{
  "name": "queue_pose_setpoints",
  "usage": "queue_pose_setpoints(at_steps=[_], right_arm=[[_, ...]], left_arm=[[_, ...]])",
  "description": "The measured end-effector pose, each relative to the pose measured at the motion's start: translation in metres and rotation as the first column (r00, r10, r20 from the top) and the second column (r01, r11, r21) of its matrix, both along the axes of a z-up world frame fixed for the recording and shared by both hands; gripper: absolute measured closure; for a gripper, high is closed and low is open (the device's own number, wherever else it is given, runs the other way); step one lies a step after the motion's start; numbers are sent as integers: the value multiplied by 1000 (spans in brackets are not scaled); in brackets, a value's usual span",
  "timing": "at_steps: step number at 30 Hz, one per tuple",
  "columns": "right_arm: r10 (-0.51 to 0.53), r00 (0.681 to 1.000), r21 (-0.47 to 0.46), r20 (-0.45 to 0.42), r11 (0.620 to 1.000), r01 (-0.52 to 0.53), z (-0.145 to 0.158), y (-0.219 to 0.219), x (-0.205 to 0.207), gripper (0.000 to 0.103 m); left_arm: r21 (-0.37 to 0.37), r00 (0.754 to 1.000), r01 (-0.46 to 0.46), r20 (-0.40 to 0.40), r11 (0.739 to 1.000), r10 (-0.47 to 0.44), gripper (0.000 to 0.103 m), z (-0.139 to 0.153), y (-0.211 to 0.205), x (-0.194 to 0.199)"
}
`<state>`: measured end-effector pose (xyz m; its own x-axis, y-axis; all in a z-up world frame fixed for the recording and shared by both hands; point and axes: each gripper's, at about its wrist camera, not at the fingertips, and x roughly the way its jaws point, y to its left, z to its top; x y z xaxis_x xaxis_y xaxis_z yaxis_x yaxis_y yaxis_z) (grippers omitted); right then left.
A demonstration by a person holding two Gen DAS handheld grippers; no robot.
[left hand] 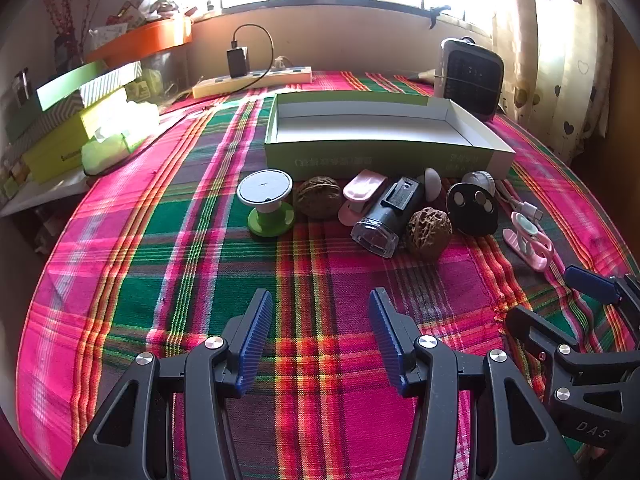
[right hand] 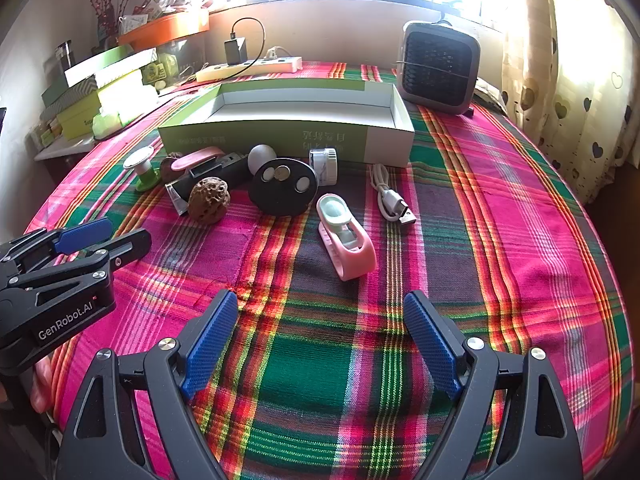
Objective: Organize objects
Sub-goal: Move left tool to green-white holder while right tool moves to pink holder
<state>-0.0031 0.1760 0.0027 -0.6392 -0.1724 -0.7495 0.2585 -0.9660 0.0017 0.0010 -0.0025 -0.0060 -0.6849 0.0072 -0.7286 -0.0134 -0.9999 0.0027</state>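
Observation:
An empty green and white box [left hand: 380,128] [right hand: 288,120] lies open on the plaid cloth. In front of it lie small items: a green spool [left hand: 268,200] [right hand: 142,168], two walnuts [left hand: 318,196] [left hand: 428,232], a pink clip [left hand: 360,194], a black stamp [left hand: 386,216], a black oval disc [left hand: 474,208] [right hand: 282,190], a pink holder [right hand: 346,236] [left hand: 528,242] and a white USB cable [right hand: 390,196]. My left gripper [left hand: 320,336] is open and empty, short of the row. My right gripper [right hand: 320,340] is open and empty, just short of the pink holder.
A grey fan heater [left hand: 470,74] [right hand: 440,66] stands behind the box at the right. A power strip [left hand: 252,80] lies at the back. Stacked green boxes [left hand: 76,112] and an orange tray [left hand: 148,40] sit at the left. A curtain [right hand: 568,64] hangs at the right.

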Motion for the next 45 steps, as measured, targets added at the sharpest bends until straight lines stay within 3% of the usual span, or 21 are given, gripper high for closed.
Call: queue_pose_setpoints(at_steps=[15,29,34,42,45], right_arm=[[11,1000,2,2,1000,-11,1,2,0,18],[73,997,19,33,997,-73,2,16,-19,18],[87,995,26,50,996,-89,3,17,-28,19],[102,994,24,43,994,-103,6,15,-37,36],[106,994,24,42,994,-107,7,14,-38,47]], left_arm=[[5,1000,17,11,1000,-17,54,1,0,0],[71,998,52,41,996,-55,54,7,-28,-13],[127,995,82,51,989,-89,54,10,-41,-22],[108,996,63,50,992,-69,54,10,-52,-43],[127,995,81,51,989,-88,54,10,-53,-50]])
